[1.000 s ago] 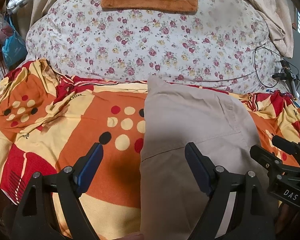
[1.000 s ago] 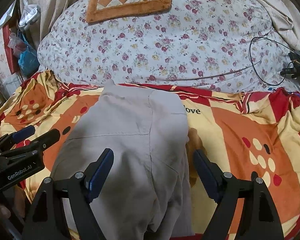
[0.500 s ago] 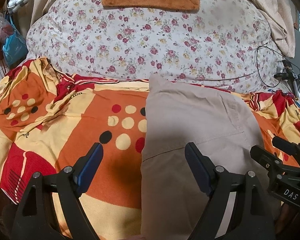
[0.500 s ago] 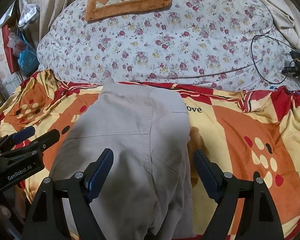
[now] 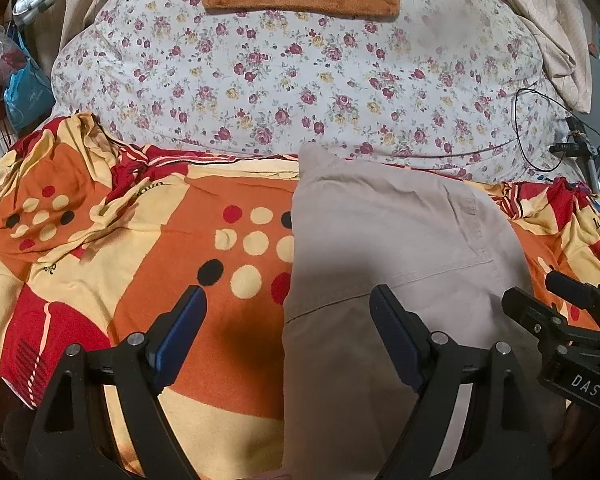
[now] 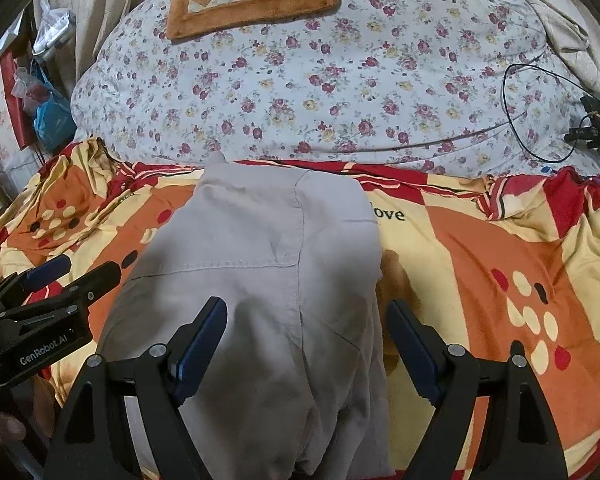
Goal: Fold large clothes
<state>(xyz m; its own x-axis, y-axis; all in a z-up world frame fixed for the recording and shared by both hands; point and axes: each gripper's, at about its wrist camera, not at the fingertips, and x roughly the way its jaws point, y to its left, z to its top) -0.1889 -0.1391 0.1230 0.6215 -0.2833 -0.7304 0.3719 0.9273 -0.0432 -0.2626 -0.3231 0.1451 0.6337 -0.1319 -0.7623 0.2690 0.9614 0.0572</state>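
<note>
A beige garment (image 5: 384, 264), already doubled into a long strip, lies on the orange and red blanket (image 5: 148, 264) that covers the bed, running from the near edge up to the floral quilt (image 5: 300, 72) at the far side. The left hand-held gripper (image 5: 288, 328) hovers over the strip's left edge with its jaws wide apart and nothing between them; the right hand-held gripper (image 6: 306, 340) hangs over the strip's near right part, likewise spread and empty.

The likely trouble is in the pickup. The cloth is several layers thick near the close end, so a shallow pinch may catch only the top layer and peel the fold open. The blanket beneath is loose and wrinkled, and a deep bite could grab it along with the garment. Uneven lifting by the two sides would skew the next fold.
</note>
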